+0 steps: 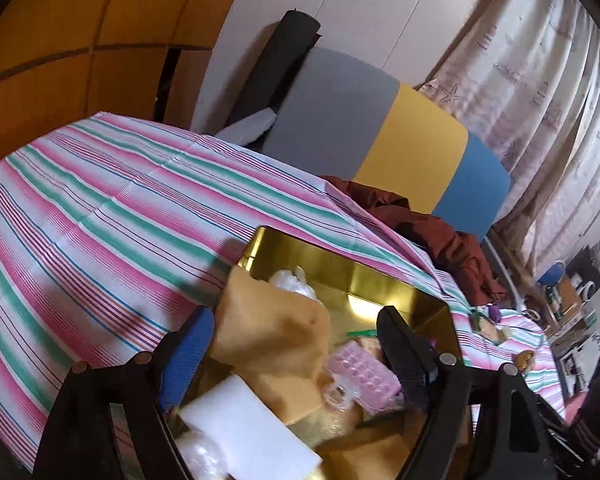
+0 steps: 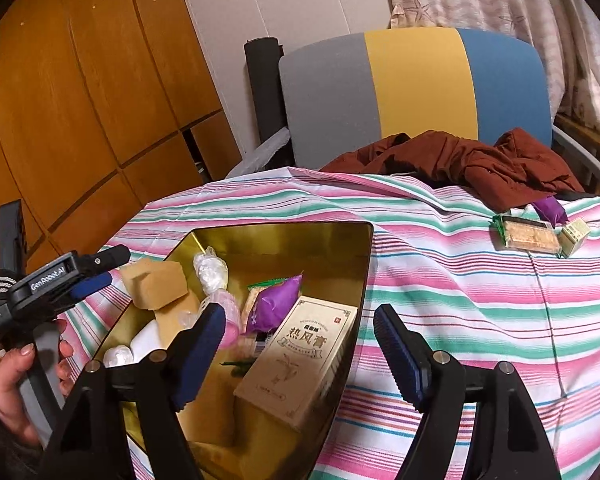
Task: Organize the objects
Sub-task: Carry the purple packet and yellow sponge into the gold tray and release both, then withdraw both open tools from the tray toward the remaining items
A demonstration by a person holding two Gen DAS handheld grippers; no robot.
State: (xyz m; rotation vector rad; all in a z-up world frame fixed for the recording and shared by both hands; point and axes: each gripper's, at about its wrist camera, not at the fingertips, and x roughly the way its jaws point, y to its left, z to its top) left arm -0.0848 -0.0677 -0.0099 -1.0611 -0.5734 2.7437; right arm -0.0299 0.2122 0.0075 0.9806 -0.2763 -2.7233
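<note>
In the gold tin (image 2: 364, 264) — beige carton (image 2: 300, 360), purple packet (image 2: 276, 300)

**Setting: room in a home**

Table (image 2: 480, 280) under a pink, green and white striped cloth; upholstered chair (image 2: 416, 88) in grey, yellow and blue panels, a rust-brown garment (image 2: 480, 164) heaped on it; starfish-print curtains (image 1: 540, 60); wooden panelled cupboard doors (image 2: 80, 100); cluttered shelves (image 1: 576, 300) at the far side.

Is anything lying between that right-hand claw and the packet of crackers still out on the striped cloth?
Nothing visible does. The right gripper is open and empty beside the gold tin, and only bare striped tablecloth lies between it and the cracker packet. A purple sachet and a small box sit beside the packet, beyond it.
</note>
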